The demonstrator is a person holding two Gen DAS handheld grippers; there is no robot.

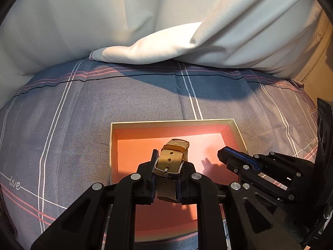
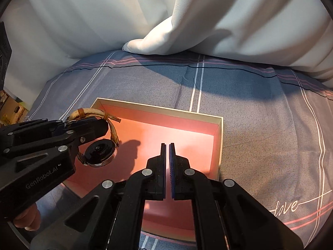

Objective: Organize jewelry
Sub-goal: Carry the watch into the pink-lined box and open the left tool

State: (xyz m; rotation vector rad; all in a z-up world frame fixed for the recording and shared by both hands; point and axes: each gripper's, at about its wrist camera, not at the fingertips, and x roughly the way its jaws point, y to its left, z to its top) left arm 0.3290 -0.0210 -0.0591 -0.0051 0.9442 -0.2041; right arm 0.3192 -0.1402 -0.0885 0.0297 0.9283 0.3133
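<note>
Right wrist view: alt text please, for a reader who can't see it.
The left gripper holds a tan-strapped watch over an open pink-lined box on a grey bedsheet. The right gripper fingers are shut and empty above the box.

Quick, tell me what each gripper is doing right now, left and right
Left gripper: closed on the tan strap of the watch, held above the pink box.
Right gripper: closed, holding nothing, over the box.
</note>
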